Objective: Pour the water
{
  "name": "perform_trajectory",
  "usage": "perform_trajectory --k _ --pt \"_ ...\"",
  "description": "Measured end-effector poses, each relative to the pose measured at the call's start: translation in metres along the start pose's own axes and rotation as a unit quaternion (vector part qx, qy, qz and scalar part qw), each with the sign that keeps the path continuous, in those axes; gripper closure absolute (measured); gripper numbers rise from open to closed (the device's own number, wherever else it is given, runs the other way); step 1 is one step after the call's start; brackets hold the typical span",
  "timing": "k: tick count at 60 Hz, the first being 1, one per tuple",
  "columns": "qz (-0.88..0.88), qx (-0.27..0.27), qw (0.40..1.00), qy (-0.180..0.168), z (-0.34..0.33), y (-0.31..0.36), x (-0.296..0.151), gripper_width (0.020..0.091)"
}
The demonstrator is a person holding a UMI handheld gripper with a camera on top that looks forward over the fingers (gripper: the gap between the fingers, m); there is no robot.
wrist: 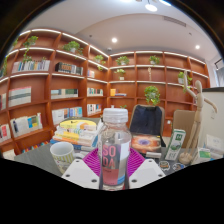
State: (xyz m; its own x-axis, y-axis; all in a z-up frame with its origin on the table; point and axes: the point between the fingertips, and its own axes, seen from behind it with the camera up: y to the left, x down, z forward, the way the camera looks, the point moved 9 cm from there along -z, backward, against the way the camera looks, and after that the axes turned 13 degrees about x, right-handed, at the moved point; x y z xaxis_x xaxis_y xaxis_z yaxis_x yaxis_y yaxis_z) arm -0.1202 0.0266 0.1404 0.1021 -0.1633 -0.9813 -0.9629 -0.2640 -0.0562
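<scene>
Only the gripper (114, 170) in view, no sleeve or hand visible. Two broad fingers (80, 176) at the bottom, pale grey-white, with flat angled upper faces and blunt tips. On the inner face of each, a magenta pad (93, 163), bright pink-purple, seen behind and beside the clear bottle. No cables, screws or markings to make out.

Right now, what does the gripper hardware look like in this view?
The gripper shows two pale, whitish fingers with chunky angular bodies. Each carries a magenta pad on its inner face. No cables, markings, hand or sleeve are visible.
</scene>
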Motion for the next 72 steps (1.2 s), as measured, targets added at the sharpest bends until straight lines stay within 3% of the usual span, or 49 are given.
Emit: perform_trajectory --k 8,12,21,28,31,35,38,46,61,72 --pt "-0.006 -0.005 1.0 0.003 0.008 0.003 0.027 0.0771" --pt "-0.007 -0.003 1.0 -0.021 0.006 0.0 0.027 0.0781" --pt "0.003 0.005 0.999 -0.034 0.003 -0.001 0.03 0.0753" --pt "0.008 0.005 0.999 -0.044 0.004 -0.002 0.031 0.0633" --pt "0.003 -0.001 1.0 -0.021 0.003 -0.002 0.037 0.057" --pt "0.007 -0.006 1.0 0.005 -0.008 -0.002 0.042 0.0308" --pt "0.014 -0.001 1.0 0.008 -0.018 -0.005 0.042 0.0216" --pt "0.026 0.043 0.999 0.009 -0.061 -0.022 0.044 0.0225" --pt "-0.001 0.176 0.984 0.014 -0.142 -0.045 0.05 0.0218" --pt "0.01 0.194 0.981 0.002 -0.175 -0.045 0.047 0.0214"
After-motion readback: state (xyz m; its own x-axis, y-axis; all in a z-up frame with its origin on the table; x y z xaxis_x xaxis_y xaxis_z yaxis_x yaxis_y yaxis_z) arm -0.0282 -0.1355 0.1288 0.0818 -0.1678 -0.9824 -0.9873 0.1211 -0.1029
